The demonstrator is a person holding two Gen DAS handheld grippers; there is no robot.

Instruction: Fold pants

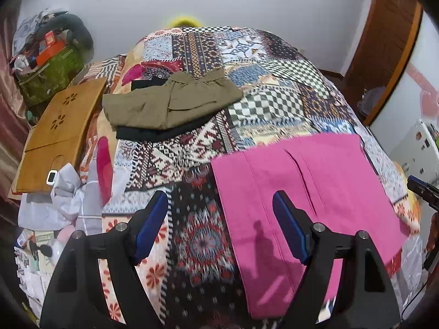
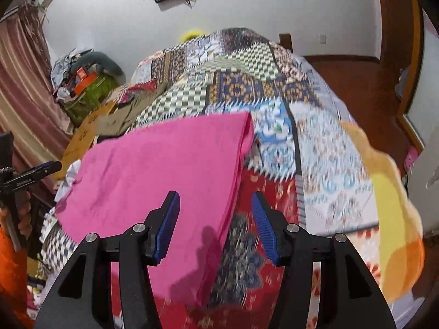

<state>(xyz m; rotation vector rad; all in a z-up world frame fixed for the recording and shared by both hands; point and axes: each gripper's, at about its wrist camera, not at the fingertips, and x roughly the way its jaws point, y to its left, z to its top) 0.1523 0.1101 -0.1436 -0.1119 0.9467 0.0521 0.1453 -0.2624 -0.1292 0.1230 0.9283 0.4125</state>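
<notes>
Pink pants point(image 1: 310, 192) lie folded flat on the patchwork bedspread point(image 1: 192, 164), near its front right. My left gripper point(image 1: 221, 196) hovers above their left edge, open, with nothing between its blue pads. In the right wrist view the pink pants point(image 2: 164, 178) fill the middle. My right gripper point(image 2: 215, 196) hangs open over their right edge and holds nothing. The left gripper point(image 2: 41, 168) shows at that view's left border, and the right gripper's tip point(image 1: 422, 189) at the other view's right border.
Folded olive pants point(image 1: 170, 101) rest on a black garment point(image 1: 153, 134) further back on the bed. A wooden lap tray point(image 1: 57, 134) and crumpled white cloth point(image 1: 68, 197) lie at the left. A yellow-orange cushion point(image 2: 392, 205) sits at the right edge. A person's orange sleeve point(image 2: 11, 260) is at the left.
</notes>
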